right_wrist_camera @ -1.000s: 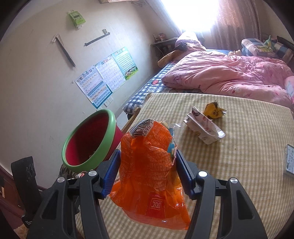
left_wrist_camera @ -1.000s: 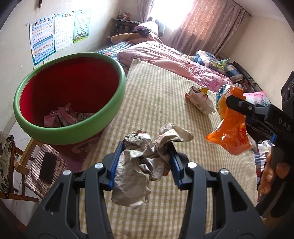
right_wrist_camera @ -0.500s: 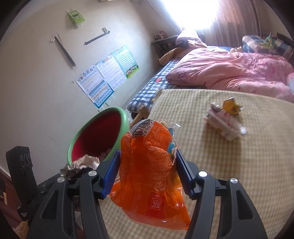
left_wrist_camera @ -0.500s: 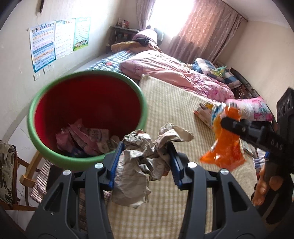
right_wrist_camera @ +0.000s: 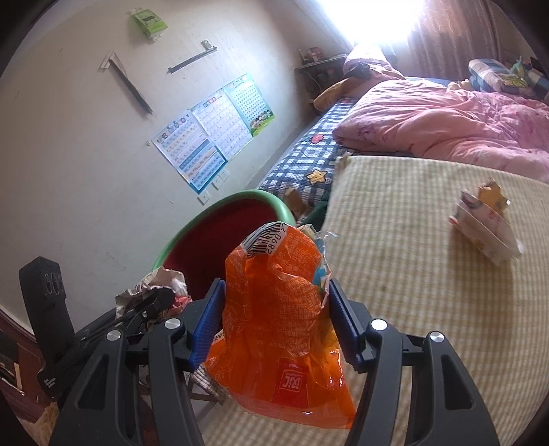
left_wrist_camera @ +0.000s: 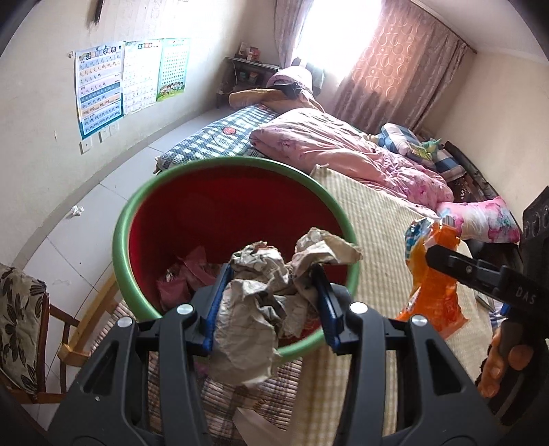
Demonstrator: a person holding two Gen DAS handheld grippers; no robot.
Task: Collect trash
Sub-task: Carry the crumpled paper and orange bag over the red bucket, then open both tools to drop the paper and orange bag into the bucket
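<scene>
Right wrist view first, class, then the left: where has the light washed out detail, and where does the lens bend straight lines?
Right wrist view: the window is blown out white, and the table edge bows. Left wrist view: window glare is milder, the floor line curves, and corners go black.

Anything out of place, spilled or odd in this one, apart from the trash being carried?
Two small things. A white paper scrap lies on the floor tiles by the wall, outside the red bin. A crumpled white wrapper with a yellow scrap sits uncollected on the checked mat.
</scene>
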